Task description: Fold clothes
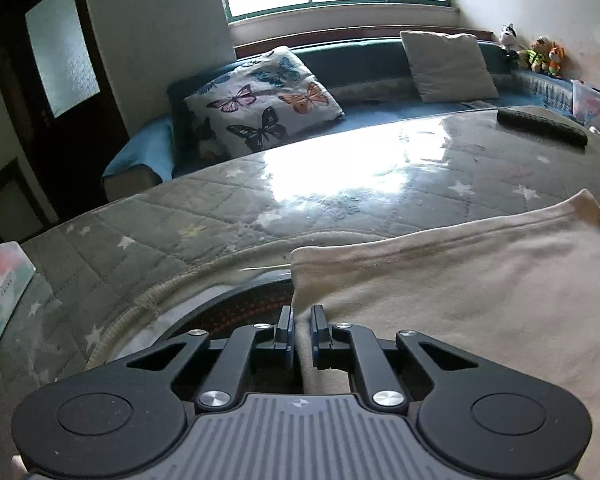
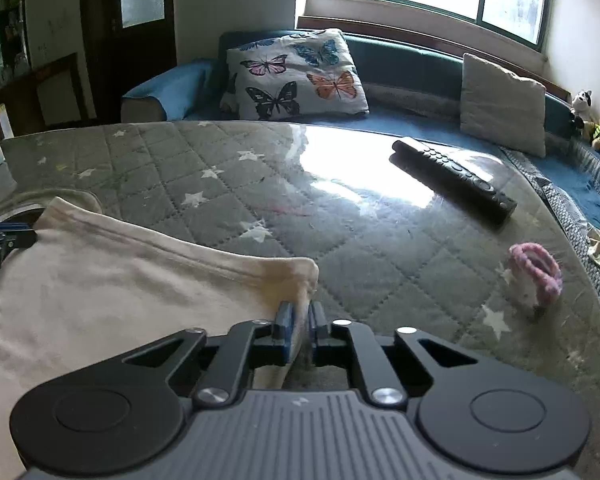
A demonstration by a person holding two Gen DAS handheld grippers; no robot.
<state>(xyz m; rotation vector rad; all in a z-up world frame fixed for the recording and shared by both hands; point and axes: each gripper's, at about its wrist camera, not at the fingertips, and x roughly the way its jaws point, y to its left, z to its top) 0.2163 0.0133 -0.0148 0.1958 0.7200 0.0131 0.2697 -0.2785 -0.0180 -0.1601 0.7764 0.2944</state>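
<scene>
I hold cream garment (image 1: pixel 460 280) flat on quilted table cover (image 1: pixel 180 208). Left gripper (image 1: pixel 301 330) clamped on garment's left edge; right gripper (image 2: pixel 299 330) pinching right corner. Remote control (image 2: pixel 456 180) and pink knitted item (image 2: pixel 534 270) lie beyond, apart from garment.

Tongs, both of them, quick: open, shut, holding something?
Left tongs: shut on the cream garment.
Right tongs: shut on the same garment's other edge.

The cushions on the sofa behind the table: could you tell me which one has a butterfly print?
The butterfly cushion, at the sofa's left end by the armrest. The other cushion, further right, is plain pale grey with no pattern.
</scene>
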